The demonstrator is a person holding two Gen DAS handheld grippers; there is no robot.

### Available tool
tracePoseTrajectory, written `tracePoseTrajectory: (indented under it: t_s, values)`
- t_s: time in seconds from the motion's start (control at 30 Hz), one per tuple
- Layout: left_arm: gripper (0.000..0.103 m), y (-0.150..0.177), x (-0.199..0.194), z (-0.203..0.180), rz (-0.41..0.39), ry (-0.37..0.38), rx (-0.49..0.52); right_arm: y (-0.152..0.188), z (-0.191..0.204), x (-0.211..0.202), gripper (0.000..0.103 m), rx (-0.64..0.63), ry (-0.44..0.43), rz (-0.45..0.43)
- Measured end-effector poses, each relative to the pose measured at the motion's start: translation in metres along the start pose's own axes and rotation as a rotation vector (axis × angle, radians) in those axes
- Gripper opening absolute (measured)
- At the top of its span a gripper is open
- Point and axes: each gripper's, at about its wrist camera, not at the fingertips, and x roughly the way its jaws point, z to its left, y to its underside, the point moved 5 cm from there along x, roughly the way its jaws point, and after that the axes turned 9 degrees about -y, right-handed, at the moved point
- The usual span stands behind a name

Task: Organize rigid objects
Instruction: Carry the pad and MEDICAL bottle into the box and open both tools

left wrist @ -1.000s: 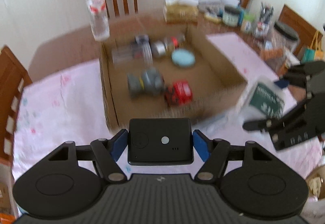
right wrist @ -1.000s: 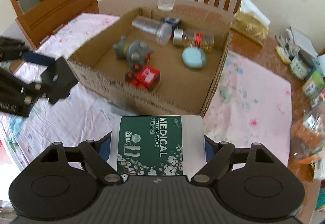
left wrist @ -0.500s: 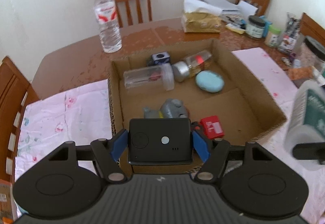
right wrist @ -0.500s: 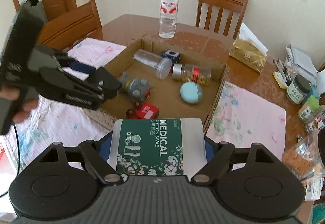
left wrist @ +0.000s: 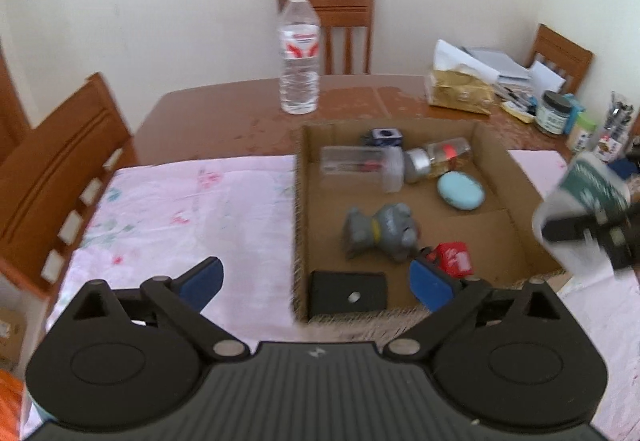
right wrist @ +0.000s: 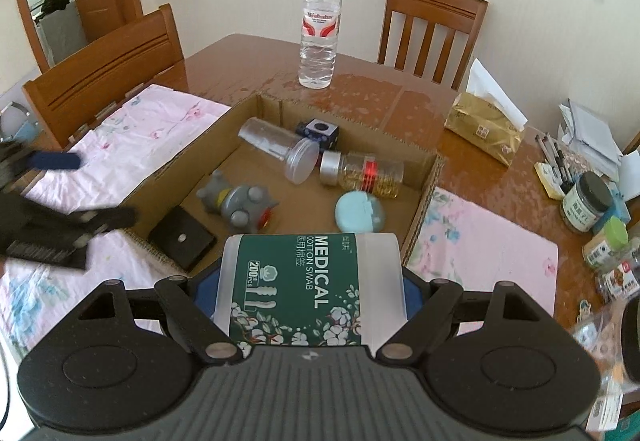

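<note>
A cardboard box [left wrist: 301, 201] [right wrist: 425, 197] sits on the table. It holds a grey toy [left wrist: 380, 231], a clear jar [left wrist: 360, 167], a silver-capped bottle [left wrist: 438, 157], a blue oval case [left wrist: 460, 191], a red item [left wrist: 454, 259] and a dark cube [left wrist: 385, 137]. A flat black box [left wrist: 348, 295] [right wrist: 182, 239] lies in its near left corner. My left gripper [left wrist: 316, 279] [right wrist: 86, 189] is above it, jaws opening and gripping nothing. My right gripper [right wrist: 307, 283] [left wrist: 592, 229] is shut on a green-labelled cotton swab container [right wrist: 296, 273] [left wrist: 588, 193] over the box's near right edge.
A water bottle [right wrist: 320, 29] stands behind the box. A gold tissue pack [right wrist: 482, 129], jars [right wrist: 586, 203] and pens crowd the table's right side. Pink floral cloths [left wrist: 188, 209] [right wrist: 480, 241] flank the box. Wooden chairs [right wrist: 104, 77] ring the table.
My left gripper has opened and let go of the flat black box, which now lies in the cardboard box. The right gripper has drifted along with the swab container.
</note>
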Motion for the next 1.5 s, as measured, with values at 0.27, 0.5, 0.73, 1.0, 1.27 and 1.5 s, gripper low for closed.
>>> tracePoseTrajectory:
  t_s: [0.27, 0.5, 0.73, 1.0, 1.27, 1.5]
  values:
    - [0.101, 0.031, -0.018, 0.016, 0.011, -0.121, -0.049, -0.025, -0.017, 0.033, 0.086, 0.043, 0.011, 0.014]
    - [0.101, 0.049, -0.029, 0.025, 0.036, -0.147, -0.066, -0.041, -0.022, 0.06, 0.086, 0.074, 0.033, 0.007]
    - [0.101, 0.059, -0.031, 0.03, 0.051, -0.172, -0.086, -0.043, -0.024, 0.064, 0.103, 0.078, 0.105, -0.021]
    - [0.101, 0.06, -0.029, 0.026, 0.056, -0.158, -0.065, -0.031, -0.017, 0.045, 0.103, 0.072, 0.097, -0.027]
    - [0.101, 0.061, -0.031, 0.019, 0.047, -0.149, -0.028, -0.006, -0.008, 0.031, 0.103, 0.11, 0.112, -0.024]
    - [0.101, 0.066, -0.027, 0.022, 0.07, -0.127, -0.029, 0.023, -0.007, 0.022, 0.103, 0.211, 0.129, -0.005]
